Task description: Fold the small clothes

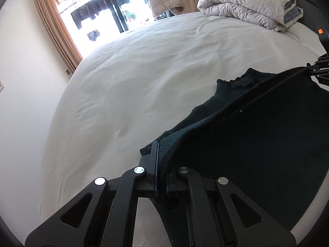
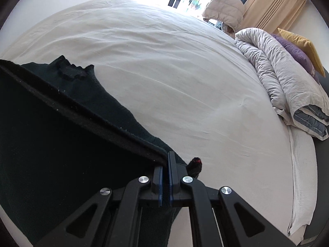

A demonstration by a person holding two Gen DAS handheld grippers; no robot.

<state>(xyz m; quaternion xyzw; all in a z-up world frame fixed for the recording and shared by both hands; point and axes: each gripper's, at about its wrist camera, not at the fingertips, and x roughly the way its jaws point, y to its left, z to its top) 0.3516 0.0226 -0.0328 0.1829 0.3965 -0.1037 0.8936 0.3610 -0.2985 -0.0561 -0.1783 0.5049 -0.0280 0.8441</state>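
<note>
A dark knitted garment (image 1: 257, 135) hangs stretched between my two grippers over the white bed sheet (image 1: 144, 78). My left gripper (image 1: 161, 154) is shut on one end of its upper edge. At the far right of the left wrist view, my right gripper (image 1: 315, 70) holds the other end. In the right wrist view the same garment (image 2: 51, 133) fills the left side, and my right gripper (image 2: 167, 164) is shut on its edge. The garment's far part with a frilled collar (image 2: 72, 72) lies on the sheet. A small dark tuft with a red spot (image 2: 195, 164) pokes out beside the right fingers.
A folded grey quilt (image 2: 277, 78) lies along the bed's right side, with purple and yellow pillows (image 2: 296, 51) behind it. A padded beige jacket (image 2: 224, 10) hangs near the bright window with curtains (image 1: 53, 20). A white wall (image 1: 22, 72) borders the bed's left side.
</note>
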